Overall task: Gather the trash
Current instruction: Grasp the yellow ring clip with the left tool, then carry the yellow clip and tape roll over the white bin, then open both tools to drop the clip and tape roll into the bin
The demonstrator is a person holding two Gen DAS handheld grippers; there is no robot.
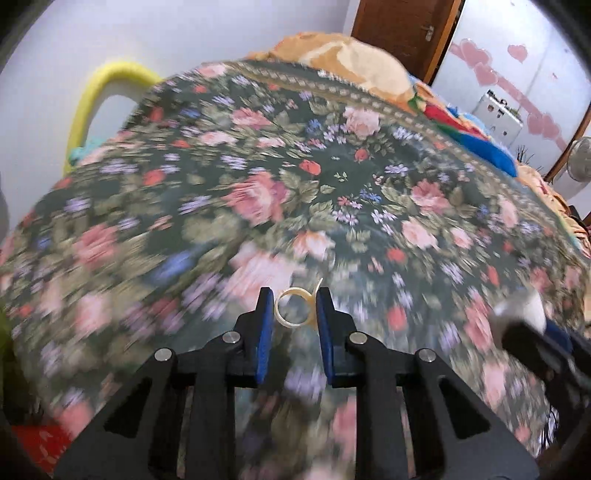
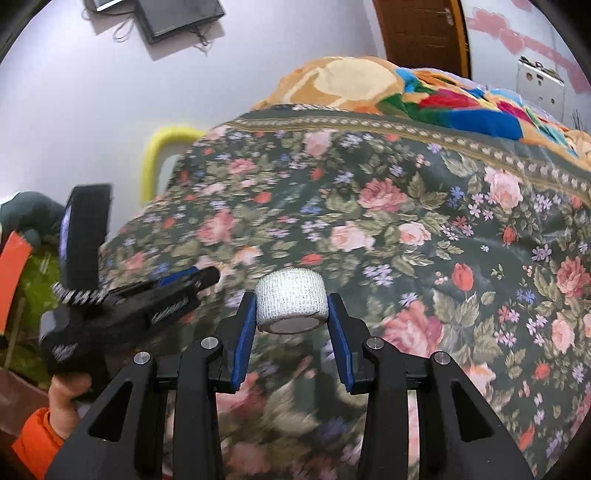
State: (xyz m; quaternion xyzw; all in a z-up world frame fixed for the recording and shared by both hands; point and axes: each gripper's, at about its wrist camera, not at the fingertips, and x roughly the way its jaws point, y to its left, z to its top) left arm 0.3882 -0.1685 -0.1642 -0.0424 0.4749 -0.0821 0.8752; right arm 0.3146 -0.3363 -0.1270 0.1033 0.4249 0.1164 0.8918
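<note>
A bed is filling both views, its dark green floral bedspread (image 2: 424,229) lying smooth under the two grippers, with an orange and multicoloured blanket (image 2: 369,85) heaped at the far end. Beyond it, a pale wall is carrying a yellow padded rail (image 1: 99,96), and a brown wooden door (image 1: 402,29) is standing beside a panel with pink hearts (image 1: 517,74). The left gripper (image 1: 294,308) is pinching a thin, pale plastic ring (image 1: 293,306) between its blue fingers just above the bedspread. The right gripper (image 2: 291,314) is pinching a white roll of tape (image 2: 291,301), its fingers pressing on both sides. A hand (image 2: 68,398) in an orange sleeve (image 2: 35,443) is gripping the left tool.
</note>
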